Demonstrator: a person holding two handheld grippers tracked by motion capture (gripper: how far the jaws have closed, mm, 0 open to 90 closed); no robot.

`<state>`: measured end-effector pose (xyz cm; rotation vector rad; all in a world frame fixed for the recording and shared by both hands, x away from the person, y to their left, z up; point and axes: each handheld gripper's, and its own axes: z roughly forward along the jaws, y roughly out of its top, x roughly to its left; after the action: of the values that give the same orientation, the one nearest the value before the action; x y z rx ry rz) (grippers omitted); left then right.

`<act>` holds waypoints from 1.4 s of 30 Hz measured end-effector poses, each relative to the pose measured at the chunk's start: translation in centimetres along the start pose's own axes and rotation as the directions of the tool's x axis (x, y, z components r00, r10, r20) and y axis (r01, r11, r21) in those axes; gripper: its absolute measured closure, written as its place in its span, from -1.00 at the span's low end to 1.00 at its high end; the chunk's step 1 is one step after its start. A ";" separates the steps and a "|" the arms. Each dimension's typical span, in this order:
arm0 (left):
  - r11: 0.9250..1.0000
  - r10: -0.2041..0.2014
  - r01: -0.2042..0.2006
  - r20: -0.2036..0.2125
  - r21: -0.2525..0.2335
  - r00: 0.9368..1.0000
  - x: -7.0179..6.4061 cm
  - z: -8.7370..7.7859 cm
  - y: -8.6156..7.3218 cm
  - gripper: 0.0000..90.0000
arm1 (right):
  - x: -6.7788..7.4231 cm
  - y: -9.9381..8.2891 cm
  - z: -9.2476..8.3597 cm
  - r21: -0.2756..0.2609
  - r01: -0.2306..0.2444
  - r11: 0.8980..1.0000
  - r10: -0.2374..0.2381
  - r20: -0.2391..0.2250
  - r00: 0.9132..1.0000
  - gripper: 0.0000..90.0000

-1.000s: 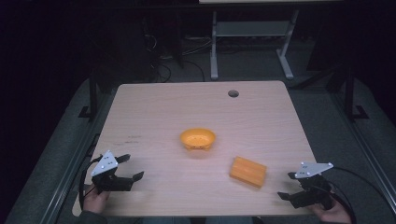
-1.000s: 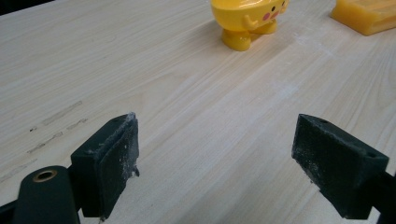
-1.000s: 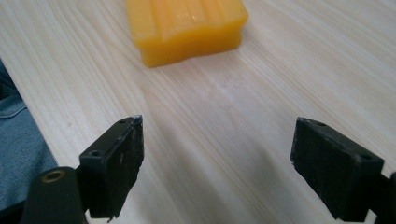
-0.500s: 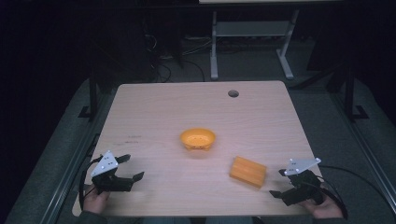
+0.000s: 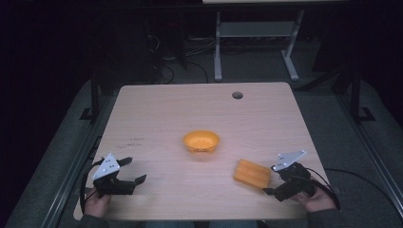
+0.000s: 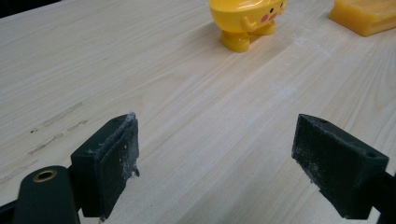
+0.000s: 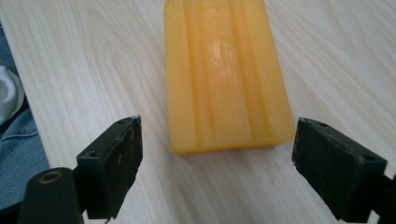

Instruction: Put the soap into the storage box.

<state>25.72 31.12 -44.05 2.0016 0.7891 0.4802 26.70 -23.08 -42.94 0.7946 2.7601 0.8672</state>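
R gripper (image 5: pixel 269 183) moved in twd ridged orange plastic block (image 7: pixel 226 74); jaws just been opening, wide, block just ahead, ungripped. L gripper (image 6: pixel 224 163) wide, empty.

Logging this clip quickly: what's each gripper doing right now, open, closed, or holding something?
Left gripper: open, holding nothing.
Right gripper: open, its jaws have just been opening; the orange block lies ahead of them, not gripped.

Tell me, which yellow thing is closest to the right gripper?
The flat ridged block, lying just ahead of the right gripper. The little bowl with feet stands farther off, mid-table.
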 end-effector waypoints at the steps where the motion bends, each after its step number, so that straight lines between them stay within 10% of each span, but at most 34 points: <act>1: 1.000 0.000 0.000 0.000 0.000 1.000 0.0 0.0 0.0 -0.68 | 0.0 0.0 0.0 0.000 0.000 1.000 0.000 0.000 1.000 -0.66; 20: 1.000 0.003 -0.003 0.006 -0.002 1.000 0.0 0.0 0.1 -0.68 | -0.9 3.9 4.1 0.076 0.076 0.994 -0.074 -0.019 0.997 -0.68; 42: 1.000 0.007 -0.007 0.008 0.000 1.000 0.0 0.0 0.1 -0.68 | -0.8 4.1 6.2 0.130 0.080 0.988 -0.076 -0.038 0.996 -0.67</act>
<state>25.72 31.09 -43.97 2.0055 0.7771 0.4761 30.92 -17.55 -45.77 0.6928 2.8805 0.6966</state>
